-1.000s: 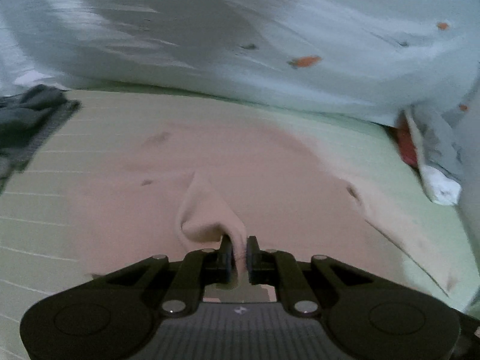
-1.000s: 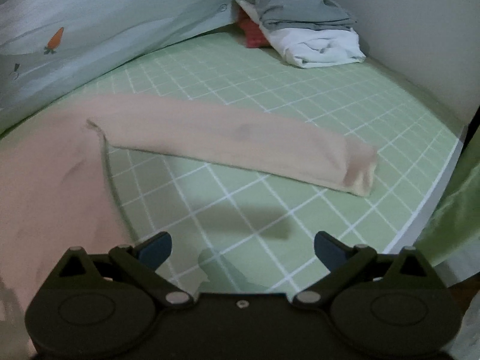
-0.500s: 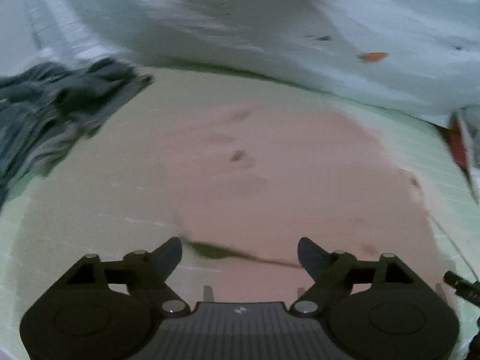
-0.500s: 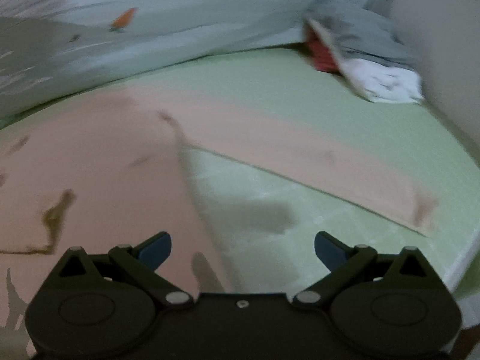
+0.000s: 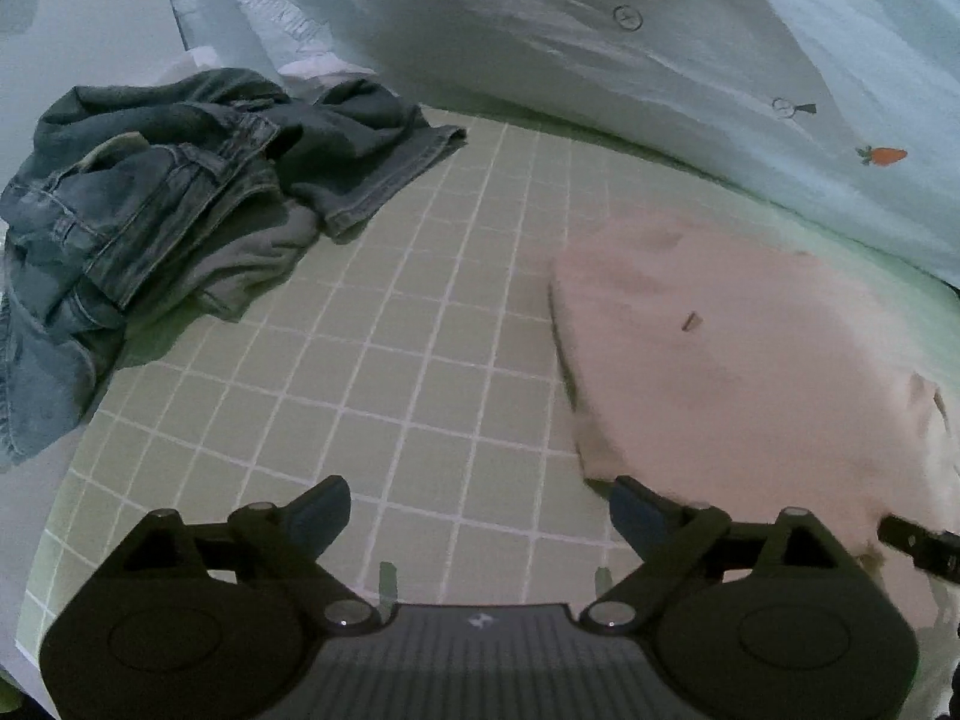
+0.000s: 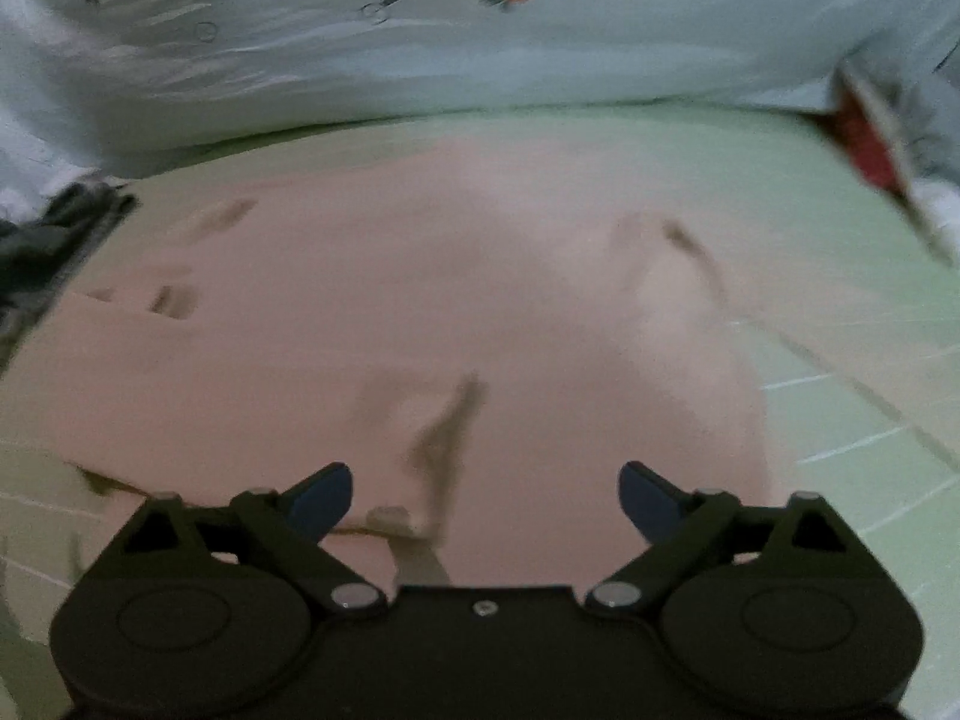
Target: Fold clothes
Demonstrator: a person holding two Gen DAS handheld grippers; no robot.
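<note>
Closest in, the left gripper (image 5: 480, 519) has its fingers (image 5: 318, 513) spread wide with nothing between them, just bare green checked bed sheet (image 5: 390, 360) under the gap. Makes sense if it's between grabs, because the pink garment (image 5: 738, 372) sits off to the right of those fingers, with its near corner just touching the right fingertip but not pinched.

Same story on the right gripper (image 6: 486, 495): fingers (image 6: 648, 498) wide apart, holding nothing. This one hangs right over the pink garment (image 6: 420, 300), which fills the space ahead of and between the fingers. There's a raised wrinkle (image 6: 447, 426) just ahead of the fingertips, so the cloth isn't lying fully smooth. The view is blurry, so I can't tell which edge or hem is which, or how many layers are stacked there.

My guess is the spread-out fingers are about lining up on an edge or smoothing, but whether this piece is mid-fold or already folded over once, I honestly can't say.

Further out, ahead and left of the left fingers, a crumpled pair of jeans (image 5: 168, 198) sits in a heap, well apart from the pink one, probably parked there to keep the working area free. Beyond everything is a pale duvet with carrot prints (image 6: 480, 30), bunched along the back.
</note>
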